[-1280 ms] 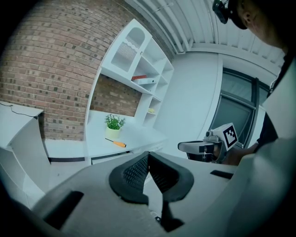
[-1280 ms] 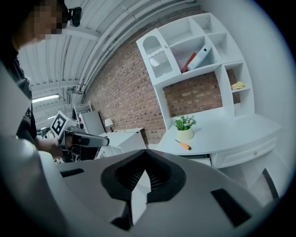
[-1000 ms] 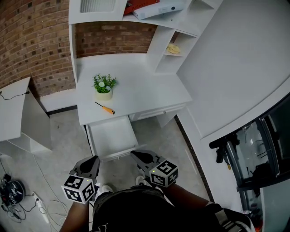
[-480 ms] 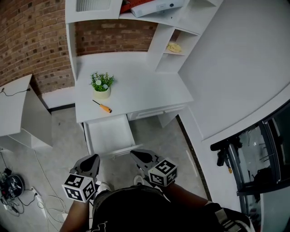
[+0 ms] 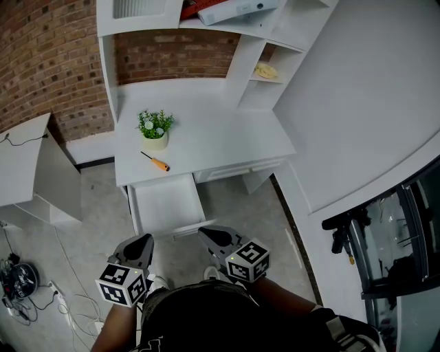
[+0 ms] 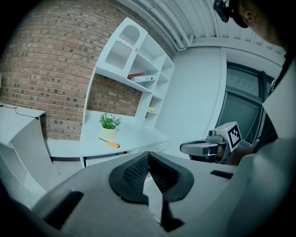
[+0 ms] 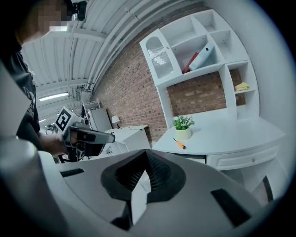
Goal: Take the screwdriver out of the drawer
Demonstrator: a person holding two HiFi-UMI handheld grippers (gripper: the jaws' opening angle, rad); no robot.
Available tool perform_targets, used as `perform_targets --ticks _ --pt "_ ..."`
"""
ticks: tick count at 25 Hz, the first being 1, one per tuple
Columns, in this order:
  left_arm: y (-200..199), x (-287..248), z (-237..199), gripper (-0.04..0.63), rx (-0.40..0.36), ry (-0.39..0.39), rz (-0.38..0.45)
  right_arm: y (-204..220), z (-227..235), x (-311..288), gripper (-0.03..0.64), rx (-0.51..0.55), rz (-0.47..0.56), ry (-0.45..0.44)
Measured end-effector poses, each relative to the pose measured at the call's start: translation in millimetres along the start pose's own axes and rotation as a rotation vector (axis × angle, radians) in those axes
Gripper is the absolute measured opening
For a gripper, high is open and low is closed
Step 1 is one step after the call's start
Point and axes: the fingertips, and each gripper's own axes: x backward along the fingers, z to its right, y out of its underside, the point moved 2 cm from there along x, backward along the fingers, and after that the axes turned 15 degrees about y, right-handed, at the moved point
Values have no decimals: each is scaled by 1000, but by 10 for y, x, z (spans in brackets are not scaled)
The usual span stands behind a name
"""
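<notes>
The orange-handled screwdriver (image 5: 157,162) lies on the white desk top (image 5: 220,137), just in front of a small potted plant (image 5: 155,130). Below it the desk drawer (image 5: 167,205) stands pulled out, and its inside looks bare. Both grippers hang low in front of the drawer, well short of the desk. My left gripper (image 5: 142,240) is shut with nothing in it, and so is my right gripper (image 5: 206,234). The left gripper view shows the screwdriver (image 6: 110,143) far beyond its closed jaws. In the right gripper view the screwdriver (image 7: 179,144) is equally distant.
White shelves (image 5: 227,17) above the desk carry a red folder and a white box. A yellow object (image 5: 265,70) sits in a side cubby. A low white cabinet (image 5: 31,172) stands left, cables (image 5: 17,289) lie on the floor, and black equipment (image 5: 364,234) is at the right.
Both grippers have drawn back a little from the drawer front, still shut. The screwdriver and the drawer have not moved.
</notes>
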Motion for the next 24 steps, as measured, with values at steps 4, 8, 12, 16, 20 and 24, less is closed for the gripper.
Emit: perform_targets --ticks 4,8,12,16,20,24 --pt "8 -8 18 18 -2 3 -2 11 -7 14 5 0 0 0" --pt "11 2 19 18 -6 3 -1 17 -3 28 5 -1 6 5" --pt "21 16 28 18 -9 6 -2 23 -22 46 6 -3 9 9" --pt "25 23 38 18 -9 9 -3 34 -42 60 5 -4 11 10" --pt "24 36 41 18 -13 14 -4 46 -46 70 6 -3 10 16" --pt "25 51 26 18 -14 14 -6 53 -52 69 5 2 6 19"
